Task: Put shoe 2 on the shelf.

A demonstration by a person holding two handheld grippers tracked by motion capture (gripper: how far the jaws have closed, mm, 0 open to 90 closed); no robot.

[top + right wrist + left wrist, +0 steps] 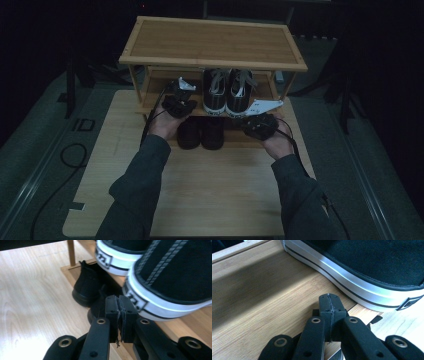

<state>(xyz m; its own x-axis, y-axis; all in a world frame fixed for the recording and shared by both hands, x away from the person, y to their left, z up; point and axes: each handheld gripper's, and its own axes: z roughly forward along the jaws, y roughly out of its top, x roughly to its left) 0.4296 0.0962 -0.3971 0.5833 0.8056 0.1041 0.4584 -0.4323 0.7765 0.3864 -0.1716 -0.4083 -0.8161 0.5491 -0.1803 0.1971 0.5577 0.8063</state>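
- Both the left gripper and right gripper have jaws pressed together, holding nothing.
- Risk — nudging the sneakers off their shelf rather than gripping them.

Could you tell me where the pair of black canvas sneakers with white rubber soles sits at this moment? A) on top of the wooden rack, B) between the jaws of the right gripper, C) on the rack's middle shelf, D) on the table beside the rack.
C: the black canvas sneakers with white rubber soles stand on the bamboo shoe rack's middle shelf, under its bare top board and above the plain black shoes.
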